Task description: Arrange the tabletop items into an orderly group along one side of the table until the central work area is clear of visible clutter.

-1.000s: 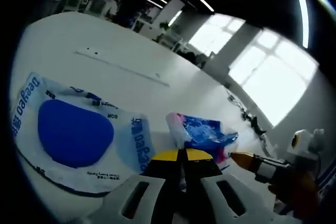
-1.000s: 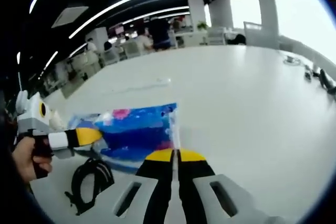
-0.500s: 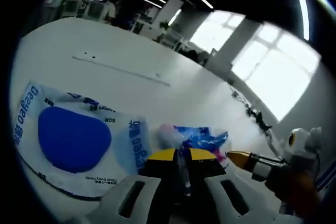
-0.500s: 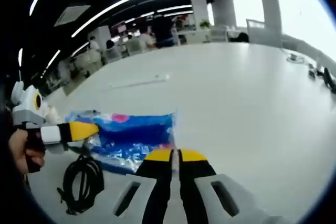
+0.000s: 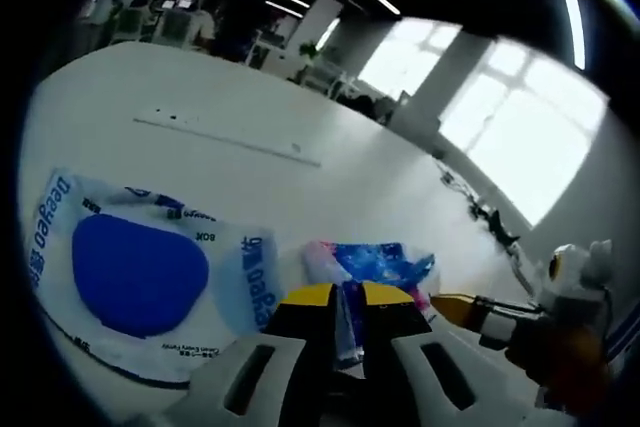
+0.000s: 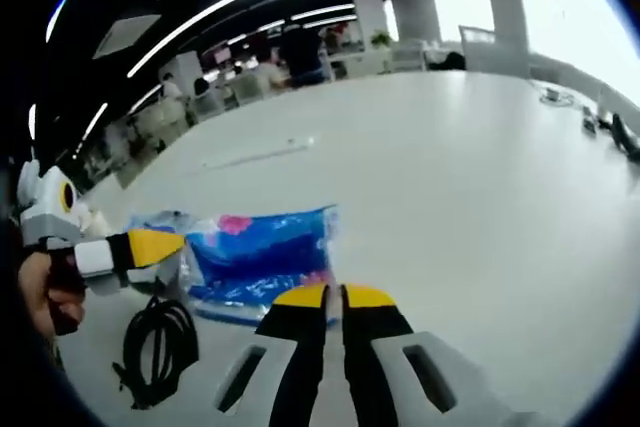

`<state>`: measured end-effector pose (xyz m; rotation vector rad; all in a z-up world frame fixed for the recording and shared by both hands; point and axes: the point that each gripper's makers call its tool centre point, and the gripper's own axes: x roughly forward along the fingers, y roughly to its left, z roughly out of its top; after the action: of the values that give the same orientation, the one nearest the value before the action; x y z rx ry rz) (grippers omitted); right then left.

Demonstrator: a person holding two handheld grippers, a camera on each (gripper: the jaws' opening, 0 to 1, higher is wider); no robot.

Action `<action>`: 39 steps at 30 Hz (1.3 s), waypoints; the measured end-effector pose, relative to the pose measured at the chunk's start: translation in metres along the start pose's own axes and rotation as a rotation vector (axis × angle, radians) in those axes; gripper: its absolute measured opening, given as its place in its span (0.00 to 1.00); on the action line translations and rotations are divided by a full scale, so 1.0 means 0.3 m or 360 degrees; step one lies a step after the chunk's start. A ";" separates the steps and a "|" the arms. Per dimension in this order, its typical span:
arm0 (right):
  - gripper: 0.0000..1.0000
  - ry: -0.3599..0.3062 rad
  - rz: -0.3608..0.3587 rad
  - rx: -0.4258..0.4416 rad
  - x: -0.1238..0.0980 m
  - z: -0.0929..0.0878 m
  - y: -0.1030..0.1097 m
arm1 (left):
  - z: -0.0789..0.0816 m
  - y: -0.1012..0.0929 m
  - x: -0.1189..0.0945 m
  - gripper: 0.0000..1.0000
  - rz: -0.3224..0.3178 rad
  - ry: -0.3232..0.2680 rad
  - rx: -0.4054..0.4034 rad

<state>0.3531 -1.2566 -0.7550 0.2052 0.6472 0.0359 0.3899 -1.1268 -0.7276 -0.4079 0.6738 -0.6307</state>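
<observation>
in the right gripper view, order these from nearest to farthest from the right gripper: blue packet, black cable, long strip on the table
1. blue packet, at the right gripper, just left of its tips
2. black cable, lower left
3. long strip, far up the table

The left gripper (image 5: 347, 299) has black fingers (image 5: 311, 319) capped in yellow at the tips, rising from pale grey mounts with slotted openings. The right gripper (image 6: 331, 300) is built alike: black fingers (image 6: 368, 332), yellow tips, grey slotted bases. Seen from the side, each has a yellow tip, a white band, a black stretch and a white body, gripped by a hand (image 6: 42, 292).
</observation>
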 end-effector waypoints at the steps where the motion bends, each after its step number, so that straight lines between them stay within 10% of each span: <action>1: 0.02 0.0003 -0.0003 -0.0006 0.001 -0.001 -0.002 | 0.001 0.001 0.000 0.08 0.0005 0.0000 0.0006; 11: 0.10 -0.0030 0.0040 0.0127 -0.008 0.017 0.015 | 0.028 -0.038 -0.039 0.29 -0.0016 -0.0067 0.0218; 31: 0.72 0.0006 -0.0038 0.0036 -0.131 0.030 0.069 | 0.101 -0.034 -0.165 0.93 -0.0061 -0.0171 0.0351; 39: 0.86 -0.0033 0.0024 0.0056 -0.175 0.049 0.134 | 0.126 0.013 -0.222 0.99 -0.0041 -0.0200 0.0354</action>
<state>0.3212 -1.2248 -0.7042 0.2439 0.6259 0.0369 0.3769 -1.0747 -0.6729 -0.2471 0.4734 -0.6909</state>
